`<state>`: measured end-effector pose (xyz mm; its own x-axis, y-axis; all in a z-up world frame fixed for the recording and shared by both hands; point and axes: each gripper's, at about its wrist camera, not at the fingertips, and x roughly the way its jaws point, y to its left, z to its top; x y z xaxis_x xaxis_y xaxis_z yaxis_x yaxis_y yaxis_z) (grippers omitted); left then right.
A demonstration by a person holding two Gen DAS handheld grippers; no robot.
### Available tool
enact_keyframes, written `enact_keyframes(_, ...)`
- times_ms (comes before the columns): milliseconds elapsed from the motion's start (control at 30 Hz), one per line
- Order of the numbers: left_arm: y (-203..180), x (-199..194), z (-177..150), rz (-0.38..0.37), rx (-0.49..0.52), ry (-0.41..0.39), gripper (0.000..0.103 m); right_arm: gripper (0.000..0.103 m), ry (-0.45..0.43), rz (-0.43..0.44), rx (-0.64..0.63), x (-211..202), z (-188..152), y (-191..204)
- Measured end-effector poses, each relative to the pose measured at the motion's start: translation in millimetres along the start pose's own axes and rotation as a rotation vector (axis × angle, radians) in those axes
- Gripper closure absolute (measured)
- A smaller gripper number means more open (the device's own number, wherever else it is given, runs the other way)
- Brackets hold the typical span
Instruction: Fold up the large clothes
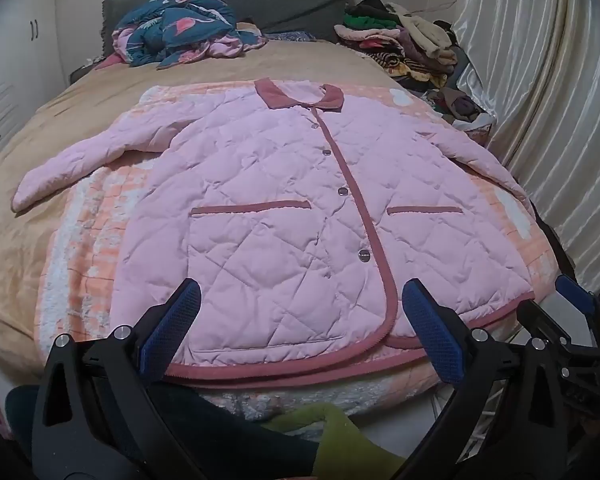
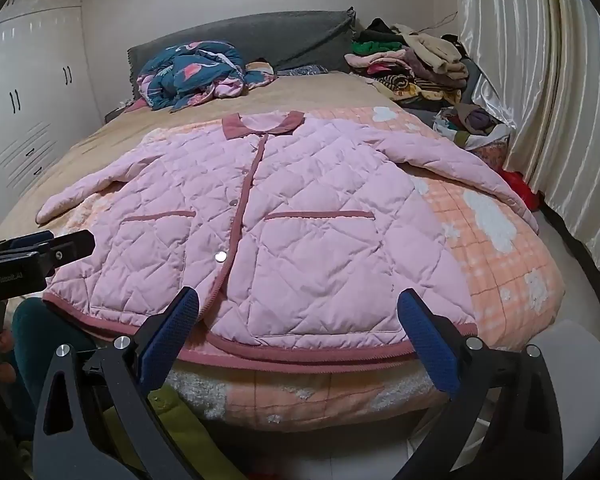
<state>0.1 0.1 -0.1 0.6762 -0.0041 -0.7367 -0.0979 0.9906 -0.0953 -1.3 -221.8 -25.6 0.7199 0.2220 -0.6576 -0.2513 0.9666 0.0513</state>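
bed [image 1: 80, 120]: blanket on top, clothes piled at back
jacket [image 1: 280, 208]: flat, buttoned, sleeves out
left gripper [image 1: 300, 332]: wide, empty, nr hem
right gripper [image 2: 300, 332]: same
risk: slick quilting, fold may spring back

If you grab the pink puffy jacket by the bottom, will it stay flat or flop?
The pink quilted jacket would probably flop and drape: its sleeves already lie limp. The puffy quilting suggests it is light for its size. It looks smooth, so it might slide on the blanket.

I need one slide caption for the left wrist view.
Open left gripper above hem of pink quilted jacket spread flat, buttoned, on a bed.
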Motion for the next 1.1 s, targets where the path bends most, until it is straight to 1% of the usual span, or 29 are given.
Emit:
enact_keyframes(200, -2.3, -0.6, 0.6, -0.011, -0.003, -0.005, 0.009, 0.004, 0.007, 0.006, 0.004, 2.3, -4.4, 1.1)
enact_keyframes(233, -2.8, -0.6, 0.8, -0.012, -0.005, -0.006, 0.009, 0.004, 0.004, 0.008, 0.001, -1.9, 2.1, 5.2)
enact_keyframes(367, 0.0, -0.6, 1.7, -0.035, -0.016, -0.004, 0.009, 0.004, -0.005, 0.011, -0.008, -3.4, 3.0, 6.3)
enact_keyframes(433, -0.9, -0.4, 2.2, -0.035, -0.017, -0.004, 0.009, 0.004, -0.018, 0.009, -0.004, -2.9, 0.3, 7.1)
enact_keyframes(1100, 2.9, -0.9, 0.6, -0.034, -0.020, -0.011, 0.009, 0.004, -0.023, 0.007, -0.008, -3.4, 1.4, 8.1)
